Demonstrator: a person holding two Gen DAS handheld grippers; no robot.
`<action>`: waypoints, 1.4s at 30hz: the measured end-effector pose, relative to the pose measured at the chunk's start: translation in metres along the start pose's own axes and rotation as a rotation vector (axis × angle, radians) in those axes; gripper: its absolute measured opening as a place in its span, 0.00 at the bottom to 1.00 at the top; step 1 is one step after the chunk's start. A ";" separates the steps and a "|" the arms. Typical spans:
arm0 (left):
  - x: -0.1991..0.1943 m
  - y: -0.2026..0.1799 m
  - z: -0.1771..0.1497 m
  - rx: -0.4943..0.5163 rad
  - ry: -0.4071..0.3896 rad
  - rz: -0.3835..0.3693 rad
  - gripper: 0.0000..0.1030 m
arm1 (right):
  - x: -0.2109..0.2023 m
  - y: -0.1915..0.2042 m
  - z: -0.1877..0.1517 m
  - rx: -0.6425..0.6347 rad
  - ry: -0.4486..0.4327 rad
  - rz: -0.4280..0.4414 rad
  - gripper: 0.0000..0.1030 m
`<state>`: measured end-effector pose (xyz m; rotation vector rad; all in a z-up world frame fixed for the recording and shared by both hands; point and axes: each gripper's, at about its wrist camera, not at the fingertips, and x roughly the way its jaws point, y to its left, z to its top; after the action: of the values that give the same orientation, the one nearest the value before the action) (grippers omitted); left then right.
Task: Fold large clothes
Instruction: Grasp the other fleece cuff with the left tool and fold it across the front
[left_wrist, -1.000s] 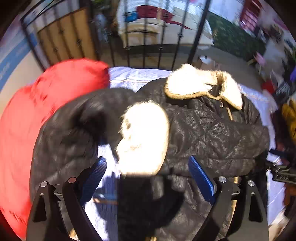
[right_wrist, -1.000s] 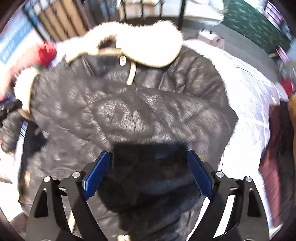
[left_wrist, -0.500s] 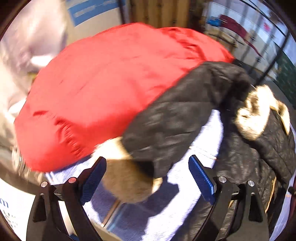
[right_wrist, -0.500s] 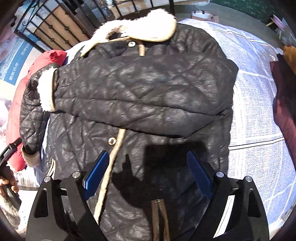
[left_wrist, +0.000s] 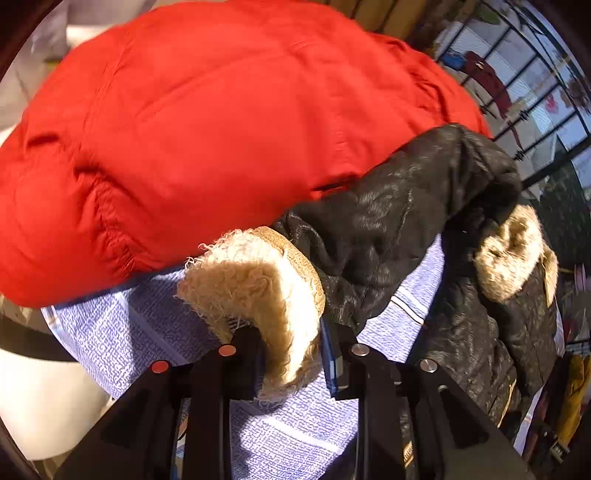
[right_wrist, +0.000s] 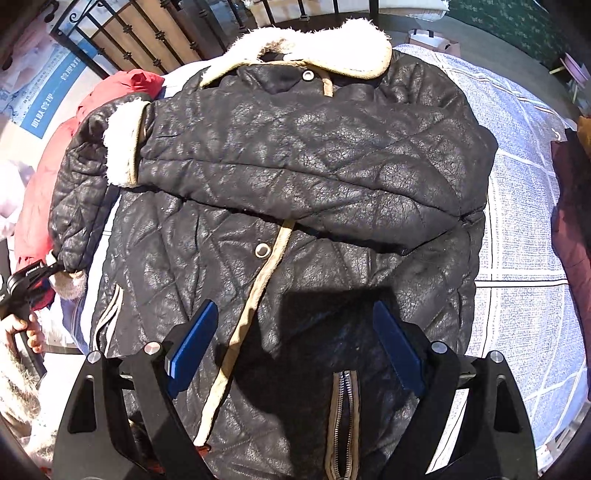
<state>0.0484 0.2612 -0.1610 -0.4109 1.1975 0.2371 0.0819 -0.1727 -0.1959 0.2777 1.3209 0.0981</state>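
Observation:
A black quilted jacket (right_wrist: 295, 166) with a cream fleece collar (right_wrist: 314, 48) lies front-up on the bed. One sleeve is folded across its chest, and the fleece cuff (right_wrist: 122, 144) of that sleeve points left. The other sleeve (left_wrist: 388, 229) hangs off the left side. My left gripper (left_wrist: 291, 350) is closing its jaws on this sleeve's fleece cuff (left_wrist: 258, 280), which is pinched between the pads. In the right wrist view the left gripper (right_wrist: 29, 280) shows at the left edge, holding that cuff. My right gripper (right_wrist: 293, 317) hovers open above the jacket's lower front, near the zipper, with nothing between its fingers.
A puffy red jacket (left_wrist: 203, 129) lies along the bed's left side, touching the hanging sleeve. The blue-and-white bedspread (right_wrist: 524, 221) shows to the right of the black jacket. A black iron railing (right_wrist: 147, 40) stands behind. Dark red clothing (right_wrist: 572, 221) sits at the right edge.
My left gripper swung from over the jacket's chest to the hanging left sleeve and closed on its fleece cuff. The right gripper drew back toward the hem, still open.

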 end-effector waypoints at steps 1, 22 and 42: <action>-0.011 -0.010 0.002 0.047 -0.023 -0.001 0.21 | -0.001 -0.001 -0.001 0.004 -0.003 0.000 0.83; -0.110 0.018 0.208 0.483 -0.363 0.426 0.20 | -0.005 -0.019 -0.017 0.131 0.001 0.061 0.83; -0.166 -0.047 0.173 0.429 -0.411 0.186 0.22 | 0.003 -0.021 -0.024 0.155 0.044 0.052 0.83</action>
<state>0.1552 0.2990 0.0557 0.1234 0.8486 0.2056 0.0573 -0.1887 -0.2092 0.4445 1.3671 0.0460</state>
